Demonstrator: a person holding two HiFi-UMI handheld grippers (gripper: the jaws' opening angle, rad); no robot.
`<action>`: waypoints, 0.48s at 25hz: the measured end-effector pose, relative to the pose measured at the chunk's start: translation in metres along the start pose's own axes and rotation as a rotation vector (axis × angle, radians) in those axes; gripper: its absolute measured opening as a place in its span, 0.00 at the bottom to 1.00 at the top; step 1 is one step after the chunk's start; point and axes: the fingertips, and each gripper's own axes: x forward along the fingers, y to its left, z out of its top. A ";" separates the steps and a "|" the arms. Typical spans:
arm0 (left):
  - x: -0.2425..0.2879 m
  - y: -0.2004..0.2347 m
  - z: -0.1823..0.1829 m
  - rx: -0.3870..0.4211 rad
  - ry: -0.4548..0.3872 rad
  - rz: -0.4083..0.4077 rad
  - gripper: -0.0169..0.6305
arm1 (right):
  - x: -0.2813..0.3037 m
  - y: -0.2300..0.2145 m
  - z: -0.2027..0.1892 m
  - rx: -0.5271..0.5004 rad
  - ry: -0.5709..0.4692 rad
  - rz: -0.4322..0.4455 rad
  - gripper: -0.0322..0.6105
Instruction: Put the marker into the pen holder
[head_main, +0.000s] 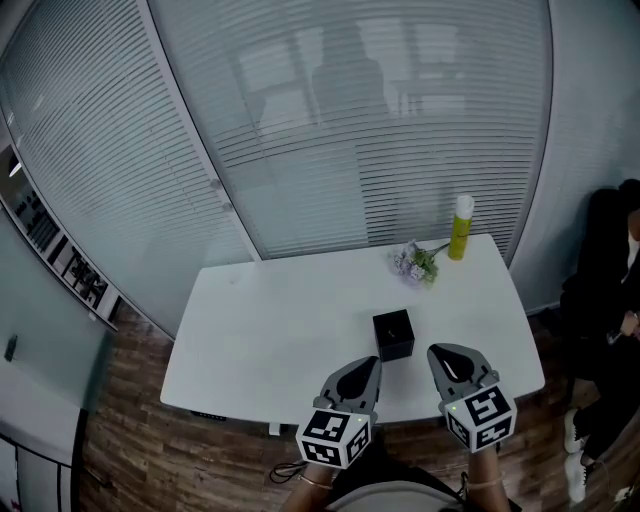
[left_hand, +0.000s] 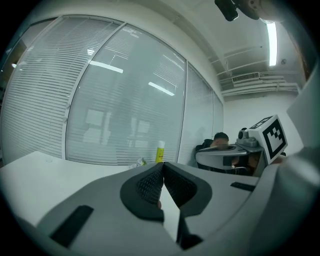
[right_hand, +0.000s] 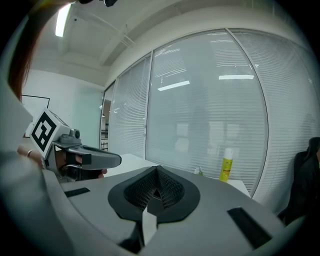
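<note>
My left gripper and right gripper hang side by side over the front edge of the tabletop. Each gripper's own view shows its jaws pressed tip to tip with nothing between them, so both are closed and carry nothing.

The pen holder is a small black square box with an open top. It stands upright near the front edge, right of the middle, just beyond my jaw tips and between the two grippers.

I can find no marker lying on the tabletop. There is a faint pale spot in the holder's opening, but it is too small for me to say whether that is the marker. So this fits two stages: either the marker already stands in the holder, or it is somewhere outside these views.

Near the far right corner are a sprig of flowers and a yellow bottle, well apart from the holder.

As for handling, I judge a marker to be light and stiff, with a smooth round barrel that rolls and can slip or pivot in a pinch. The middle of the barrel, gripped across its width, would be the surest hold. The holder looks light too, and a sideways knock on its rim could slide or tip it.
</note>
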 end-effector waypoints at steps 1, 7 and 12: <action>0.002 0.001 0.000 0.000 0.001 -0.001 0.06 | 0.002 -0.001 0.000 0.002 -0.001 0.000 0.09; 0.011 0.004 0.001 0.000 0.010 -0.011 0.06 | 0.011 -0.009 0.002 0.006 -0.016 -0.013 0.09; 0.017 0.006 -0.006 0.002 0.030 -0.018 0.06 | 0.021 -0.013 -0.001 0.005 -0.017 -0.018 0.09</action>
